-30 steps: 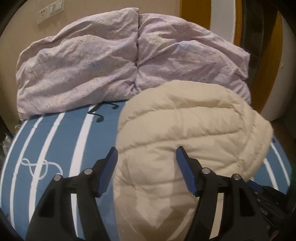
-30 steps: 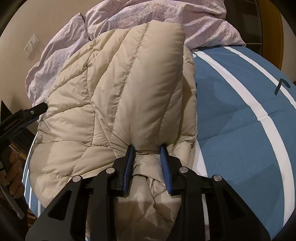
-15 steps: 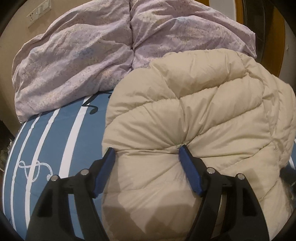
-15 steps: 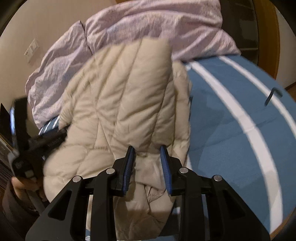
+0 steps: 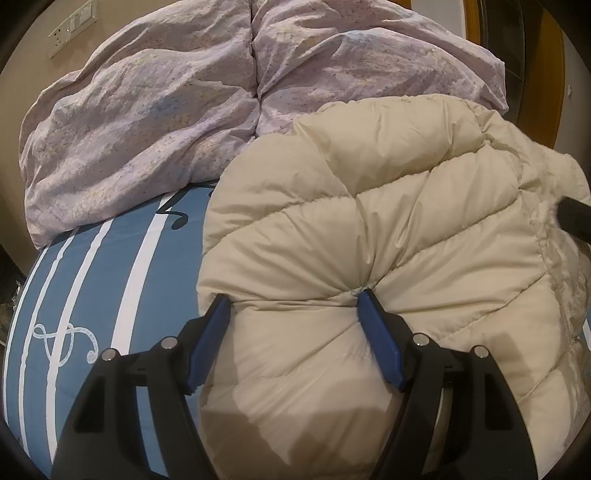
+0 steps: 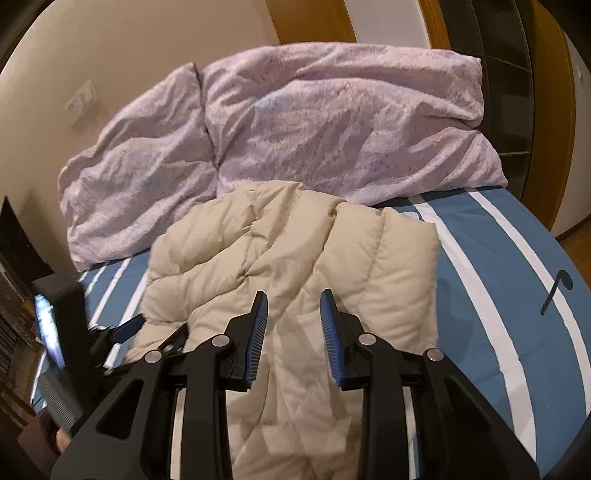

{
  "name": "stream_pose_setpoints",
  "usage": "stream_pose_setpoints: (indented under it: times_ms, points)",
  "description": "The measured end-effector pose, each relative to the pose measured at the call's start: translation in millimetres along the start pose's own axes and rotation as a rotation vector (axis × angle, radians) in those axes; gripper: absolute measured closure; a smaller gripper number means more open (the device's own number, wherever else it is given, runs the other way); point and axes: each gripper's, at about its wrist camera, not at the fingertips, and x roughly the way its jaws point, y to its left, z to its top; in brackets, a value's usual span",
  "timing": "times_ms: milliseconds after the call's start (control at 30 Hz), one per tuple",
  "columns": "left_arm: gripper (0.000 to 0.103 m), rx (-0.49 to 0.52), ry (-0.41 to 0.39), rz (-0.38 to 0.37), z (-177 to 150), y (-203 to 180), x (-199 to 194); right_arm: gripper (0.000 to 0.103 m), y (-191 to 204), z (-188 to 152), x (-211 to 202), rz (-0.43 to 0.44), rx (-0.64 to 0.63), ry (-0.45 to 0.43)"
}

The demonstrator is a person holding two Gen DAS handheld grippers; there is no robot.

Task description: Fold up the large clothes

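A cream quilted down jacket (image 5: 388,236) lies folded on the blue bed sheet. My left gripper (image 5: 293,297) is open wide, its blue pads pressed into the jacket's left part, with fabric bulging between the jaws. In the right wrist view the jacket (image 6: 295,243) lies in front of the pillows. My right gripper (image 6: 293,295) is open above the jacket with nothing between its jaws. The left gripper shows at the left of that view (image 6: 125,328), against the jacket's edge.
Two lilac pillows (image 5: 184,96) lean on the wall at the bed's head, also in the right wrist view (image 6: 332,122). The blue sheet with white stripes (image 6: 517,277) spreads to the right. A wall socket (image 5: 72,27) and wooden door frame (image 6: 546,110) stand behind.
My right gripper has opened, let go of the jacket and lifted back. My left gripper has pushed forward and down onto the jacket and stays open.
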Motion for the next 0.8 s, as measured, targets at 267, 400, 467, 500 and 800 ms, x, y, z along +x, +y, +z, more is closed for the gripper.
stream_pose_setpoints:
  times_ms: [267,400,467,500,800]
  points:
    - [0.030,-0.007,-0.009,-0.027,-2.4,-1.0,0.0,0.073,-18.3,-7.1,32.8,-0.120,0.018,0.049]
    - [0.030,-0.019,-0.010,-0.055,-1.7,-0.7,0.1,0.073,-24.3,-16.6,46.4,-0.165,0.014,0.067]
    - [0.030,-0.025,-0.011,-0.064,-1.5,-0.4,-0.1,0.073,-23.1,-19.4,51.5,-0.177,-0.005,0.067]
    - [0.030,-0.030,-0.012,-0.069,-1.1,0.3,-0.5,0.073,-21.7,-21.5,54.3,-0.191,-0.020,0.066]
    - [0.030,-0.040,0.001,-0.105,25.5,6.5,-14.3,0.073,-26.8,-30.0,67.8,-0.207,-0.031,0.062]
